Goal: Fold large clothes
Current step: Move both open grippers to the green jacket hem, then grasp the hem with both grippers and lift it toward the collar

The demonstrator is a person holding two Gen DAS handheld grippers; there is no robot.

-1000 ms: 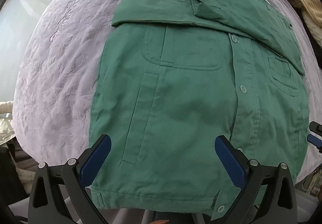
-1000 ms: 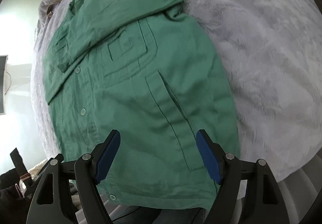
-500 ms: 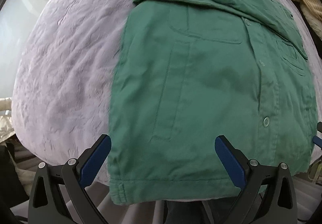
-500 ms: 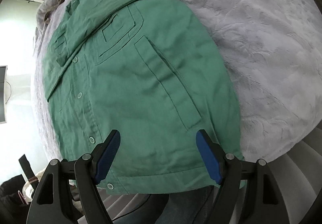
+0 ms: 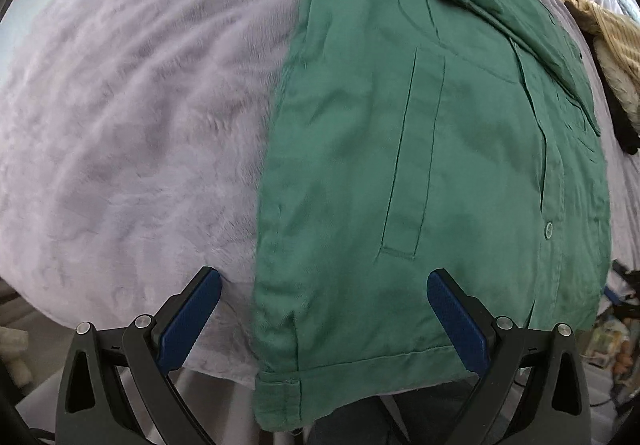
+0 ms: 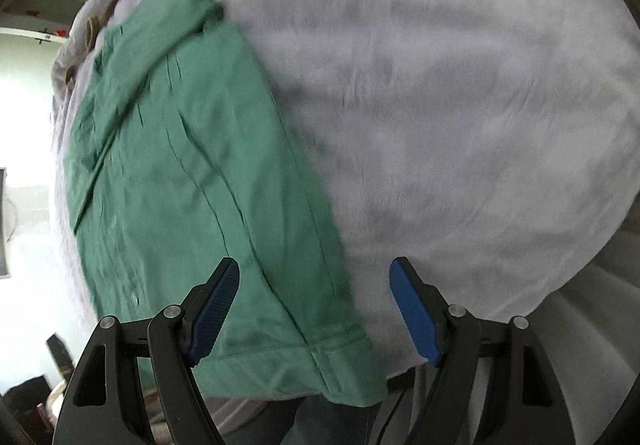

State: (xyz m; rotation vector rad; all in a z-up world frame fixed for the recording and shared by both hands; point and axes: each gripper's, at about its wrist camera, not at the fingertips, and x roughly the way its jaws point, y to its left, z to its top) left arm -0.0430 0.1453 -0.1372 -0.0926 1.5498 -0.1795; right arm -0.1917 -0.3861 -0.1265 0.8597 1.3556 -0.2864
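A green button-up shirt (image 5: 432, 165) lies flat on a pale lilac bedspread (image 5: 140, 125), its sleeves folded across the far end. Its hem hangs over the near bed edge. My left gripper (image 5: 324, 309) is open and empty, hovering over the shirt's near left hem corner. In the right wrist view the shirt (image 6: 192, 185) fills the left half. My right gripper (image 6: 314, 305) is open and empty over the shirt's near right hem corner. Neither gripper touches the cloth.
The lilac bedspread (image 6: 460, 105) spreads wide to either side of the shirt. A tan knitted garment (image 5: 612, 41) lies at the far right of the bed. Floor clutter (image 5: 612, 337) shows past the bed's right edge.
Both grippers have drawn back and apart: the left shifted left, the right shifted right, each now over an outer hem corner. Both stay open. The shirt has not moved.
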